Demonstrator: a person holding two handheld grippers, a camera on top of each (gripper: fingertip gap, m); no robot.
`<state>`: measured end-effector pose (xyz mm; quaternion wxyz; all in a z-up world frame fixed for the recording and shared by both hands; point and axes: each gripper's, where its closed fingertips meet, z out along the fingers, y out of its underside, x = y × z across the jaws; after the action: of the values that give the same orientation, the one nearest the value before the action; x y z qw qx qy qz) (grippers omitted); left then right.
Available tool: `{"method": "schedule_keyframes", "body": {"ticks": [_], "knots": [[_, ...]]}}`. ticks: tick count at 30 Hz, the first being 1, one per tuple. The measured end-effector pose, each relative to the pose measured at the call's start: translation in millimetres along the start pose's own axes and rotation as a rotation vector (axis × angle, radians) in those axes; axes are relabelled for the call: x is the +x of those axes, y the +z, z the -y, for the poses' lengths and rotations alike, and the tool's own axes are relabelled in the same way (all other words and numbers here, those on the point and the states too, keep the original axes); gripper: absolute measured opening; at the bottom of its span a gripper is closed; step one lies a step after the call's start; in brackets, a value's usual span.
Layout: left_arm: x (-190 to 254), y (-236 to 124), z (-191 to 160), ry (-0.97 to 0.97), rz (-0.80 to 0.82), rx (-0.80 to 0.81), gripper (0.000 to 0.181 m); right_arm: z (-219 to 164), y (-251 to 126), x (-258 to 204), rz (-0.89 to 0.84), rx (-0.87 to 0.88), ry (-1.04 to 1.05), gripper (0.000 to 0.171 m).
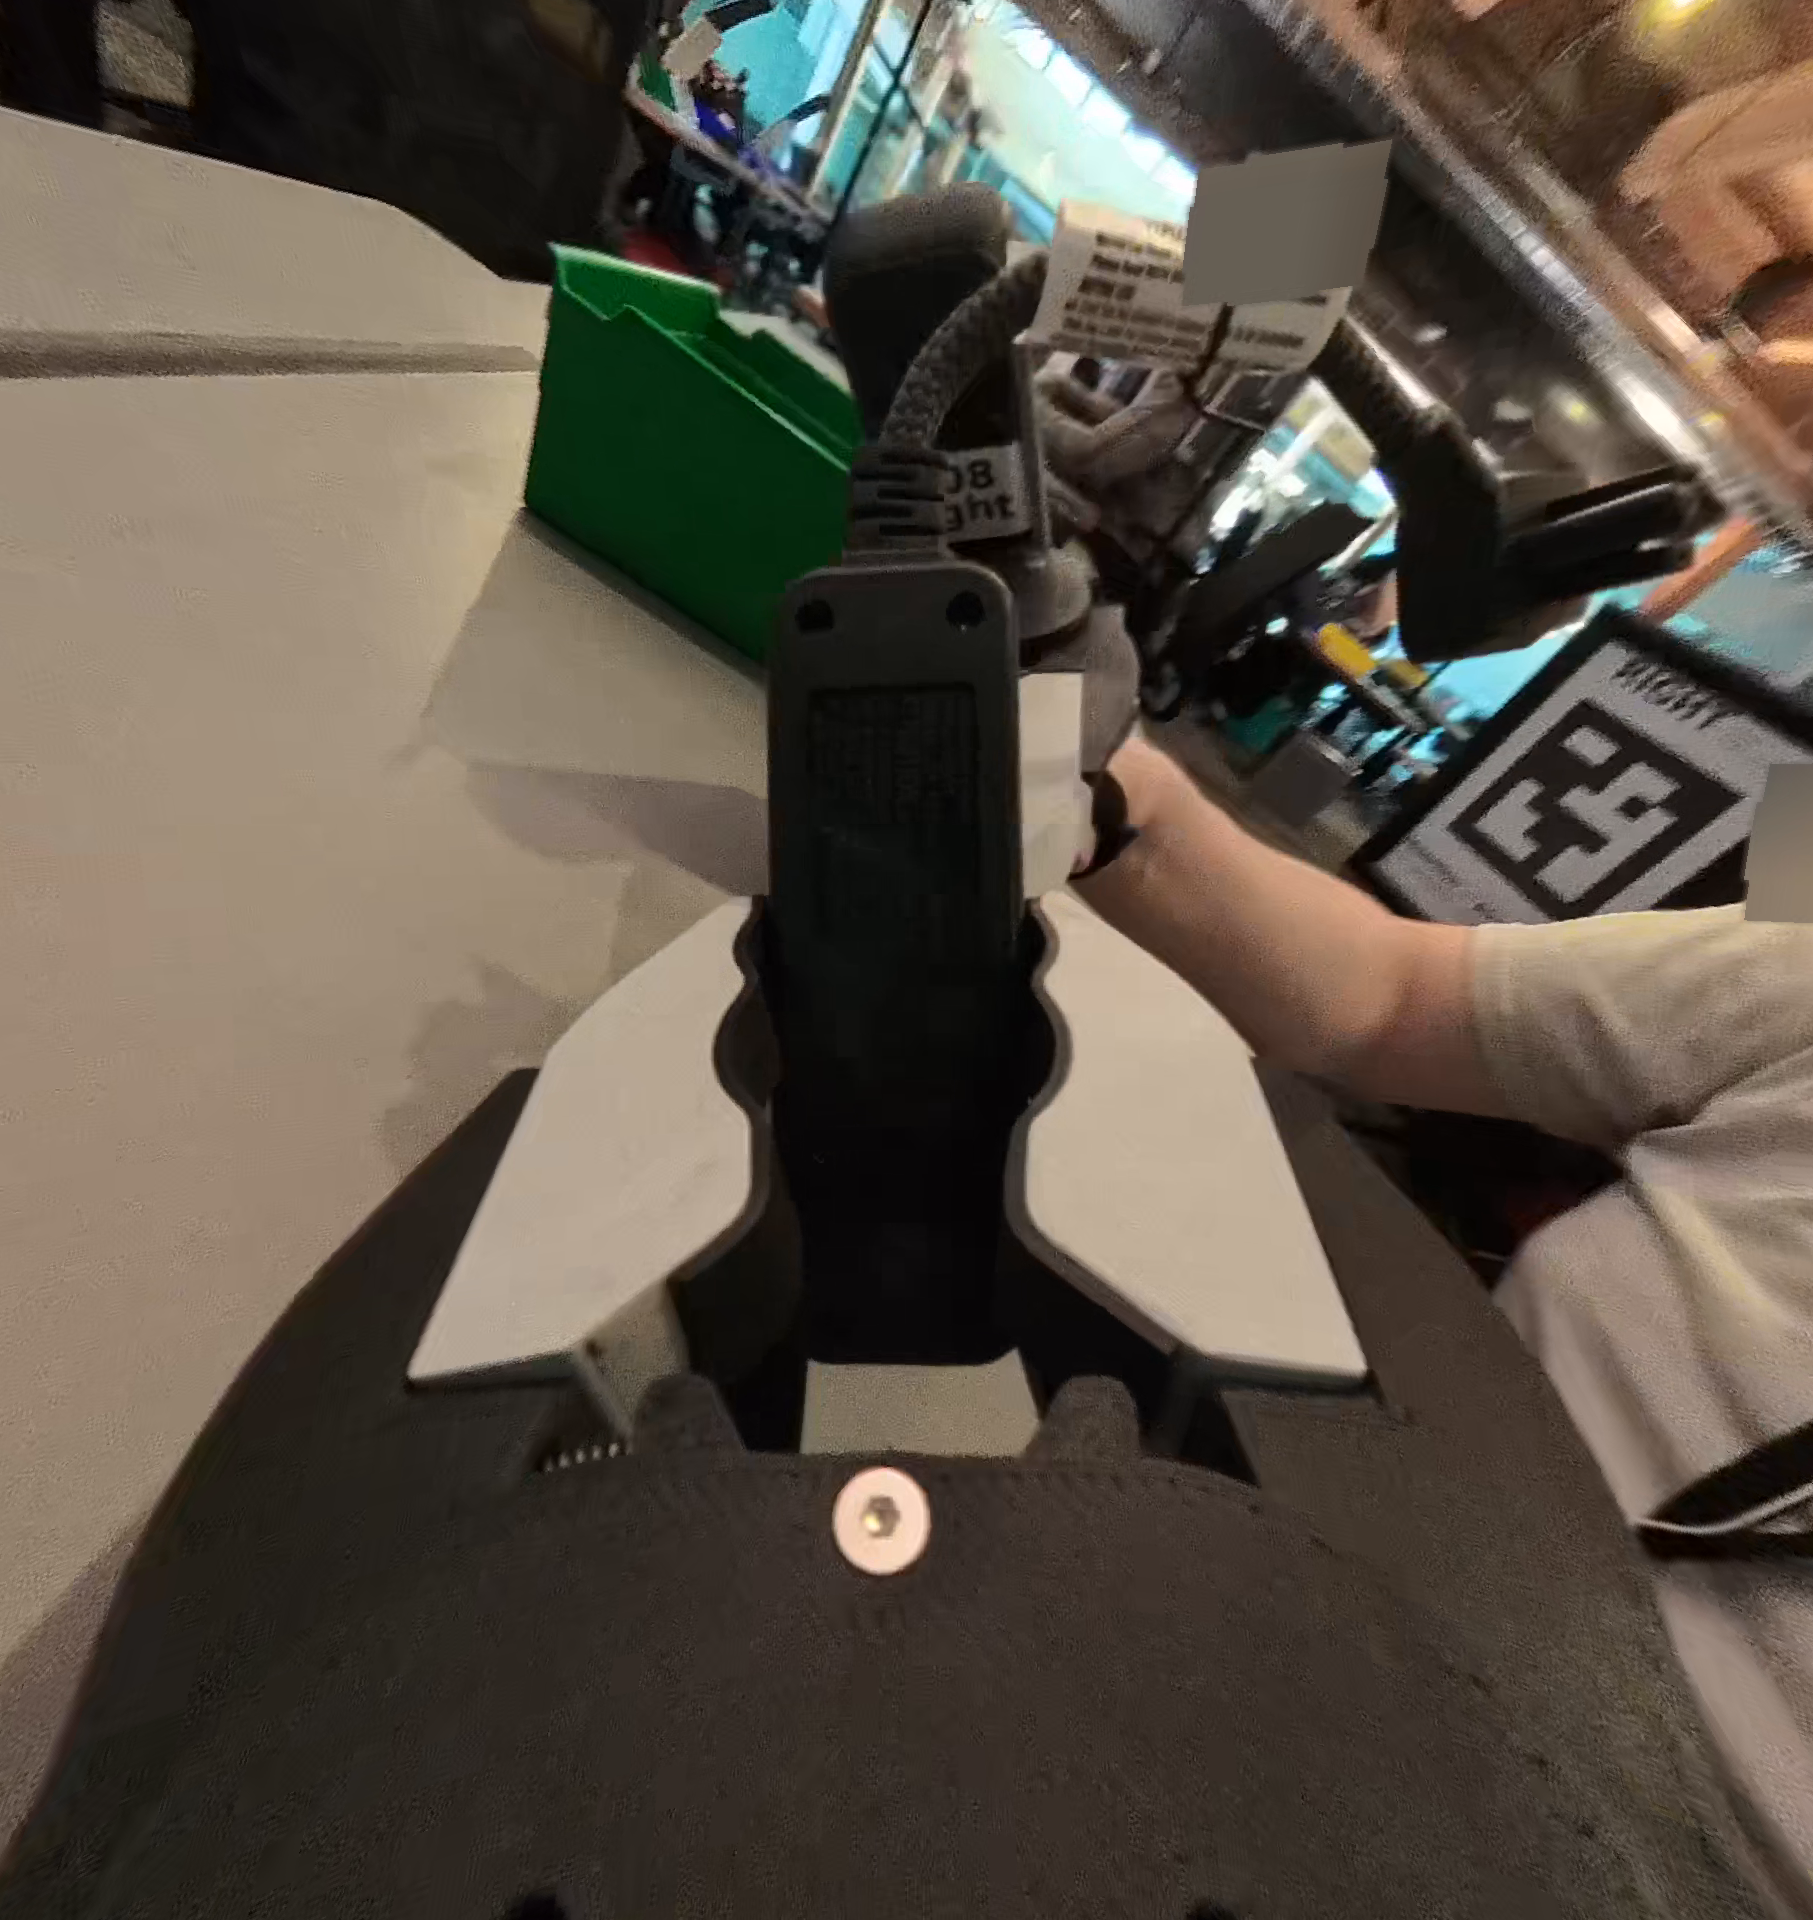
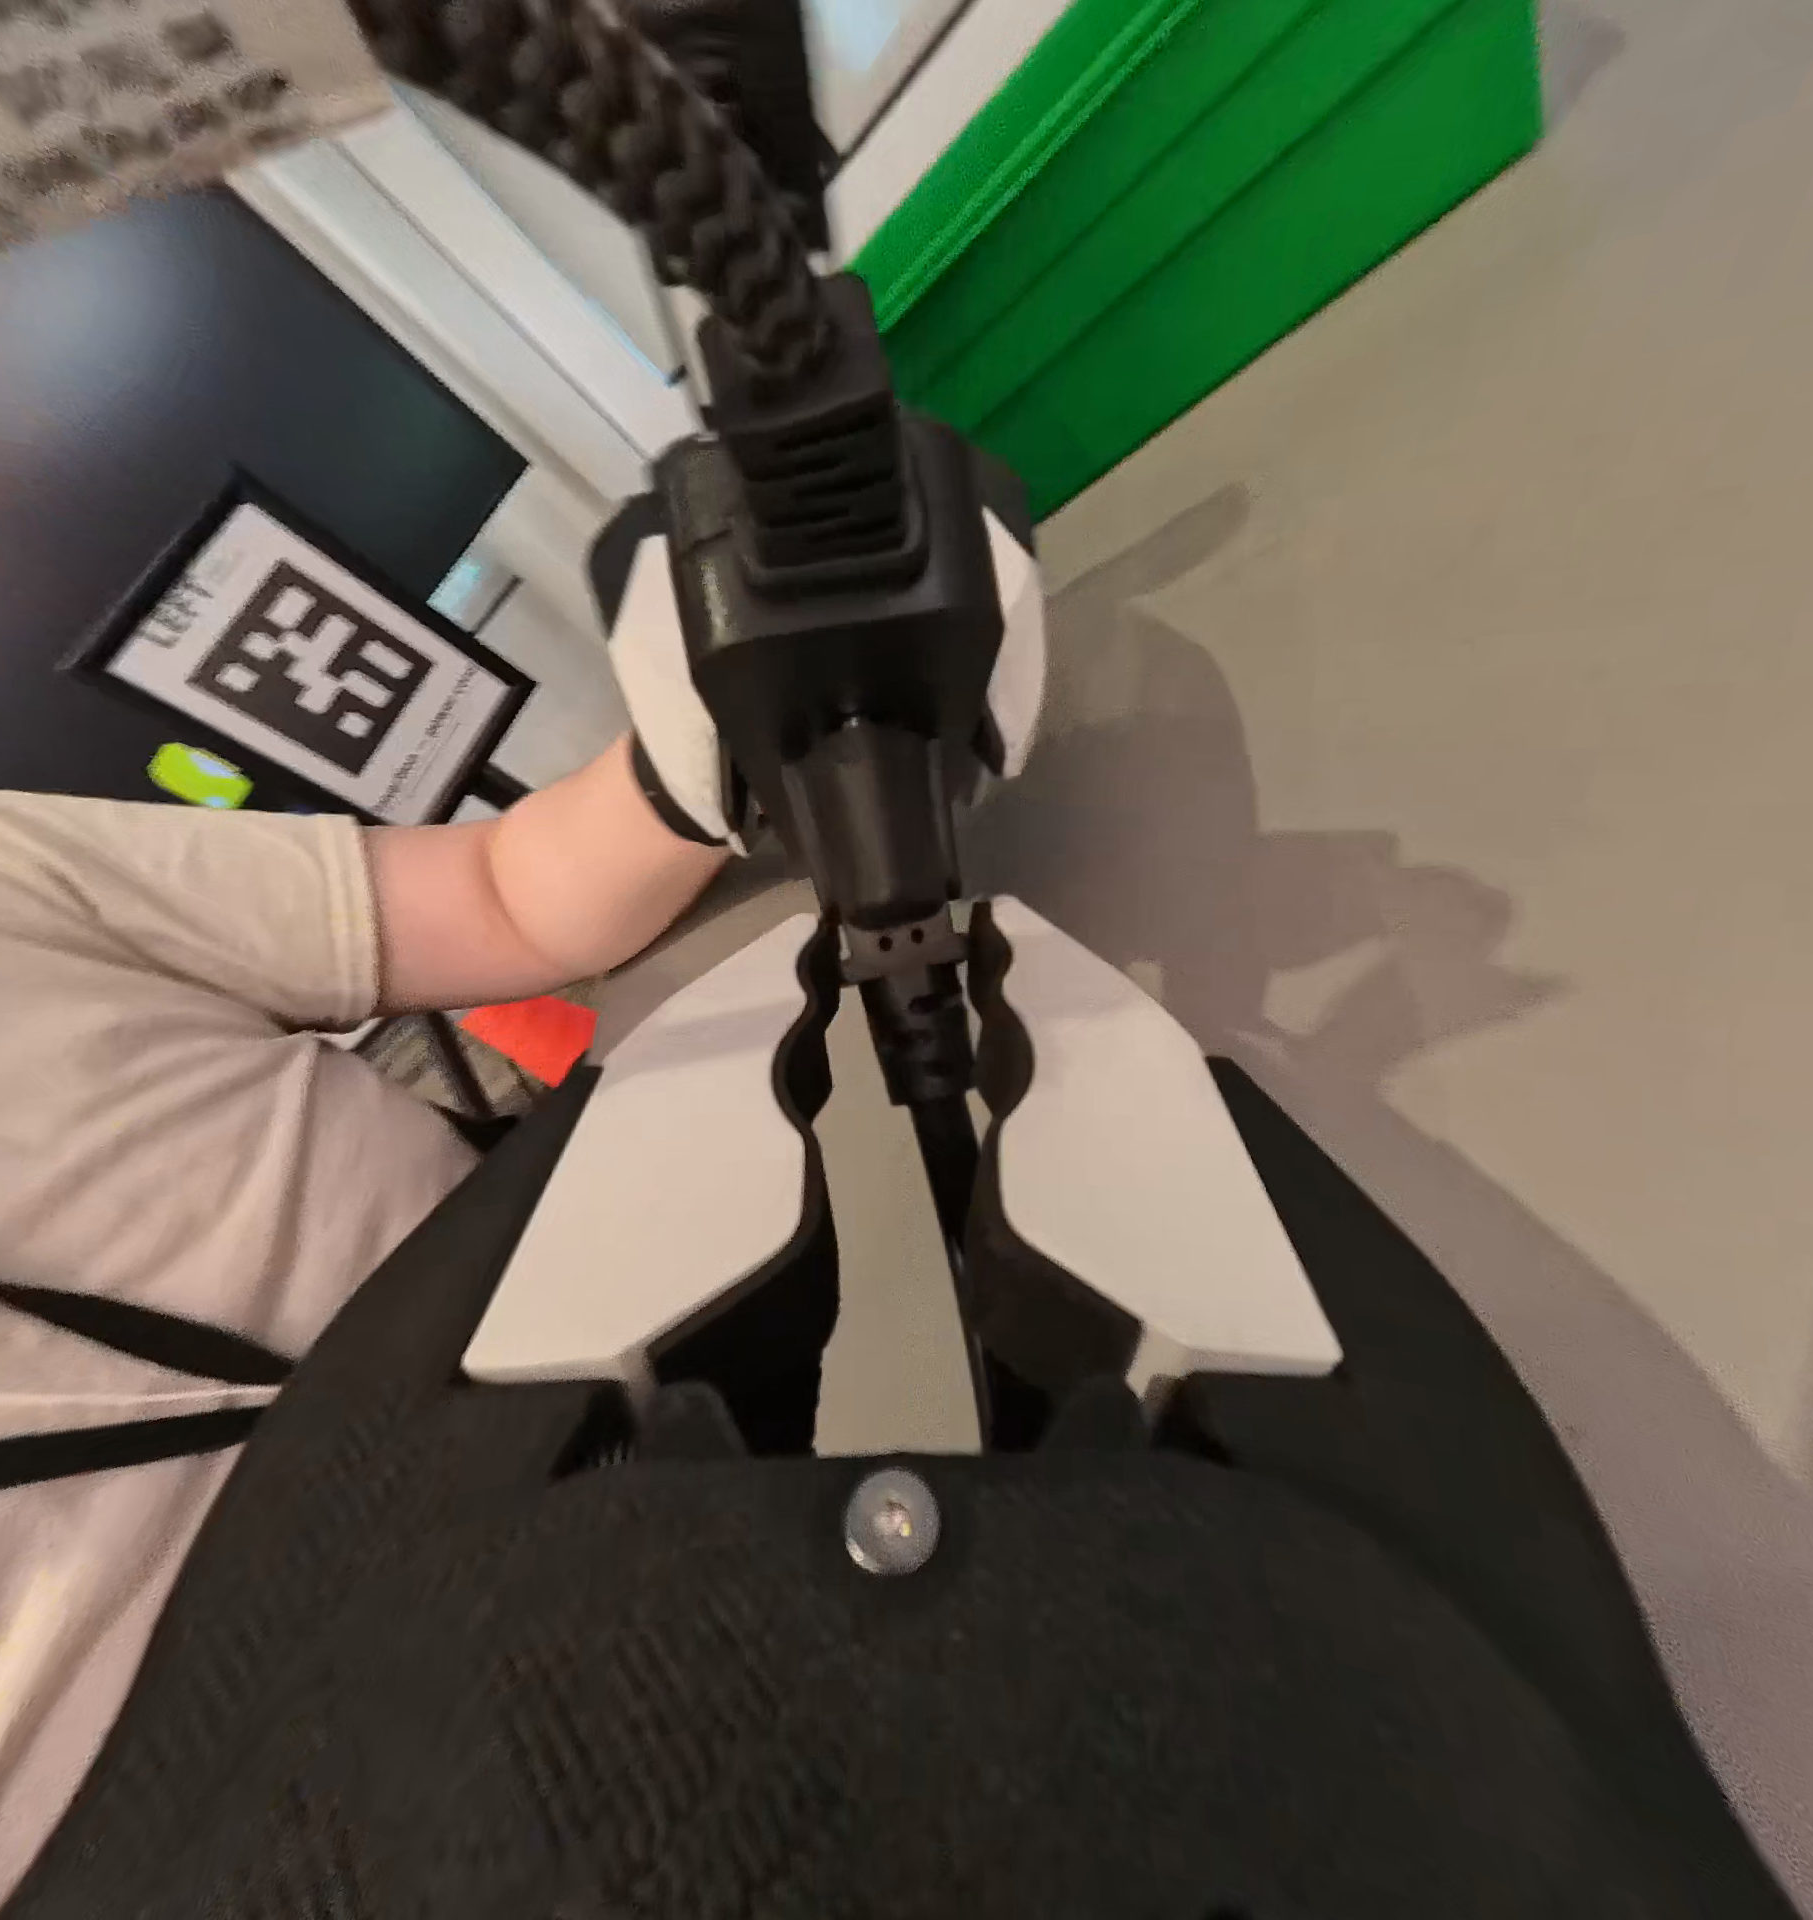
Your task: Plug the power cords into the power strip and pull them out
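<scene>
Above grey table point(image 1: 206, 727), left tongs point(image 1: 886, 997) clamp power strip point(image 1: 891, 790); right tongs point(image 2: 902, 997) pinch plug point(image 2: 871, 831).

The long black plastic power strip point(image 1: 894, 831) is sitting between the left gripper's point(image 1: 894, 997) fingers. The boxy green plastic bin point(image 1: 673, 457) is standing behind it on the pale flat table point(image 1: 206, 727). The black moulded plug point(image 2: 866, 821) is sitting just ahead of the right gripper point(image 2: 897, 966).

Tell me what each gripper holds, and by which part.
The left gripper clamps the power strip across its long sides. The right gripper pinches the power cord at the ribbed collar just behind the plug.
</scene>
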<state>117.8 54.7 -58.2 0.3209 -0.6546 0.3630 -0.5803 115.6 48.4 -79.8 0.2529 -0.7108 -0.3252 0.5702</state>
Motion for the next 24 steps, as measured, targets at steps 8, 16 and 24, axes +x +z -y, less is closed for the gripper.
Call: {"method": "schedule_keyframes", "body": {"ticks": [8,16,24], "knots": [[-5,-3,8,0.013,0.019,0.023,0.043,6,2,1,-0.123,0.023,-0.029,0.025],[38,-9,30,-0.357,-0.422,0.166,0.044,17,-12,-44,0.121,0.089,-0.286,0.025],[2,-12,18,0.001,-0.029,0.103,0.05,10,-11,-12,-0.099,0.031,-0.121,0.025]]}}
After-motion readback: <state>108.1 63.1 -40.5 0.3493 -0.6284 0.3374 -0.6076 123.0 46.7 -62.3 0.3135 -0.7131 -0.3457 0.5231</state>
